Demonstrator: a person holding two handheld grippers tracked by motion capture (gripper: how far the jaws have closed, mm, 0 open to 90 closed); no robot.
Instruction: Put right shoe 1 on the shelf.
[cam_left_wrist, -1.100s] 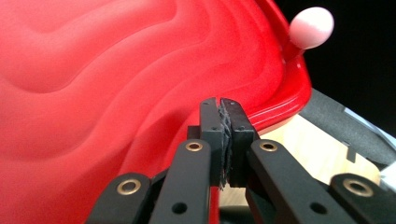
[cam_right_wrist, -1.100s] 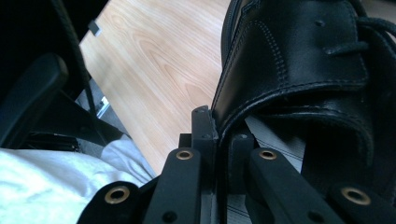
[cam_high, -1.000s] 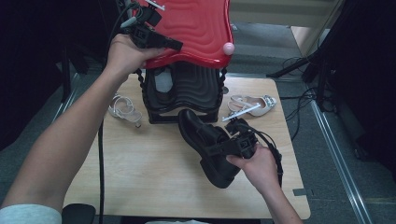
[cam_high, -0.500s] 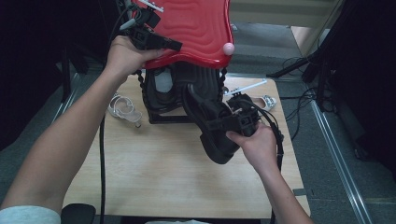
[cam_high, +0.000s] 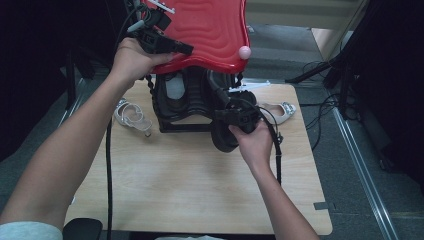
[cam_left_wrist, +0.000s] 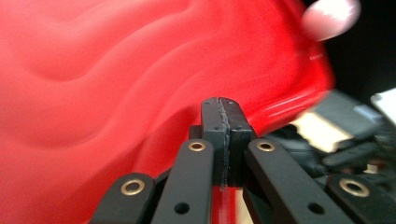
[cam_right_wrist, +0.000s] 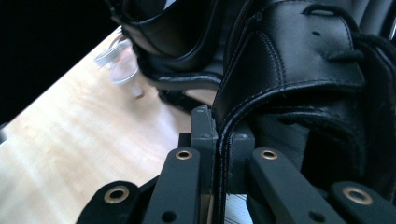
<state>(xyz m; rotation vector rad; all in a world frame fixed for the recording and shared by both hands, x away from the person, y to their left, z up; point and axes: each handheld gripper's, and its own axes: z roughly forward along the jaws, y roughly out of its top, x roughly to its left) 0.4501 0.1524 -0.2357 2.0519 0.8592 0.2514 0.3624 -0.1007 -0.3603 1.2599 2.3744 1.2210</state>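
A red wavy lid (cam_high: 205, 30) with a pink knob (cam_high: 244, 52) is tilted up over a black open-sided box (cam_high: 167, 127). My left gripper (cam_high: 185, 49) is shut on the lid's near edge; in the left gripper view the pads of that gripper (cam_left_wrist: 221, 116) meet in front of the red lid (cam_left_wrist: 116, 70). My right gripper (cam_high: 227, 116) is shut on the leather rim of a black lace-up shoe (cam_high: 222, 140), held at the box's front right corner. In the right gripper view the rim of this shoe (cam_right_wrist: 299, 60) runs between the pads of the gripper (cam_right_wrist: 217, 126). Another black shoe (cam_high: 195, 92) sits inside the box.
A silver strappy sandal (cam_high: 131, 116) lies on the wooden table (cam_high: 175, 190) left of the box, and its mate (cam_high: 277, 111) lies to the right. Black cables trail from both grippers. Dark stands and cables (cam_high: 325, 105) crowd the floor at the right.
My right gripper has carried the black shoe from the middle of the table up and back to the box's front. The left gripper still holds the lid up in the same place.
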